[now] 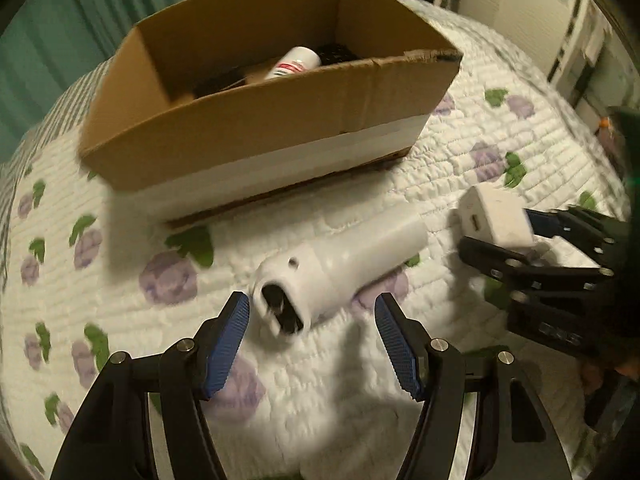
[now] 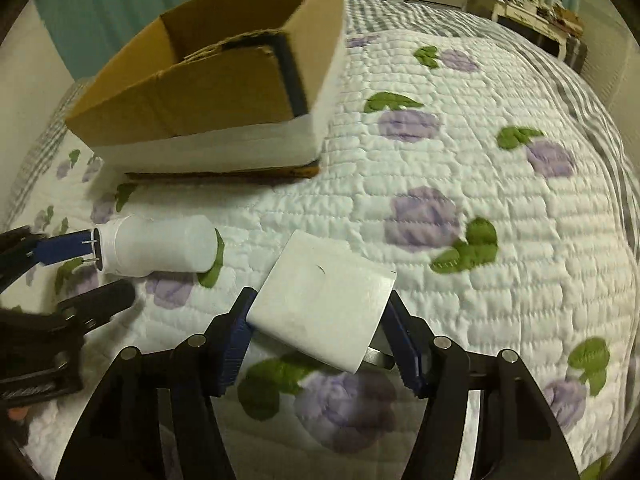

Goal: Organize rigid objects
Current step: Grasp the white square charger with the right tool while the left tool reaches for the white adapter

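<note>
Inside the cardboard box point(image 1: 256, 120), the near wall hides most contents from you. Your left gripper point(image 1: 312, 344) stands open around the white cylinder point(image 1: 340, 268), whose long axis points toward the box; your right gripper point(image 2: 320, 340) clamps the white adapter point(image 2: 324, 300).

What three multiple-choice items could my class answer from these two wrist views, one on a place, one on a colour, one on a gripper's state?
1. Where does the white cylindrical device lie?
A. inside the cardboard box
B. on the quilt in front of the box
C. on the floor

2. What colour are the gripper finger pads?
A. blue
B. red
C. yellow

3. What is the right gripper doing?
A. open over bare quilt
B. shut on nothing
C. shut on the white power adapter

Answers:
1 B: it rests on the flowered quilt, on the near side of the cardboard box, between the fingers of the open left gripper.
2 A: the ribbed pads are blue in both views.
3 C: the white power adapter sits clamped between its two pads.
</note>
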Demonstrator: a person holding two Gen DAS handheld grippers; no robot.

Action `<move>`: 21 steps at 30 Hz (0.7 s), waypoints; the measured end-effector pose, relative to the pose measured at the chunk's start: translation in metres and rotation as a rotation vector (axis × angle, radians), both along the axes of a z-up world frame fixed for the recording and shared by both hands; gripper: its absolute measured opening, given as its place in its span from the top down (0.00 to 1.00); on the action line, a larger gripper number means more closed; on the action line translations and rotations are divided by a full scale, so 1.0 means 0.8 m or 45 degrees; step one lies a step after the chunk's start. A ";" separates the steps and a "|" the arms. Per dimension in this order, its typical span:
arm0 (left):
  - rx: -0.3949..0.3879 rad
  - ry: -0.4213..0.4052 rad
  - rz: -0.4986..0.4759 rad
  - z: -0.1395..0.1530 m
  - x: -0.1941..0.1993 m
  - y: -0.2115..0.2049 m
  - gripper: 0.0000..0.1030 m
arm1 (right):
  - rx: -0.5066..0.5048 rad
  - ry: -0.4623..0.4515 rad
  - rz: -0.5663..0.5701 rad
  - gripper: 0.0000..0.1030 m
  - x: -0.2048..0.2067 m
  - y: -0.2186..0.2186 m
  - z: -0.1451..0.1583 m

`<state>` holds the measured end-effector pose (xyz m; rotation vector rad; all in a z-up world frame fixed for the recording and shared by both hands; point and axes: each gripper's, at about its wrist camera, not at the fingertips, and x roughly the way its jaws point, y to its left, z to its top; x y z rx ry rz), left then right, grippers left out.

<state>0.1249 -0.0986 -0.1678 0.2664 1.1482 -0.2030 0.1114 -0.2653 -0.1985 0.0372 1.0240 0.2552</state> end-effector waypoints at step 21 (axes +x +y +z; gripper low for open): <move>0.079 -0.014 -0.200 -0.025 0.055 -0.033 0.44 | 0.025 0.026 -0.029 0.39 0.011 0.007 -0.011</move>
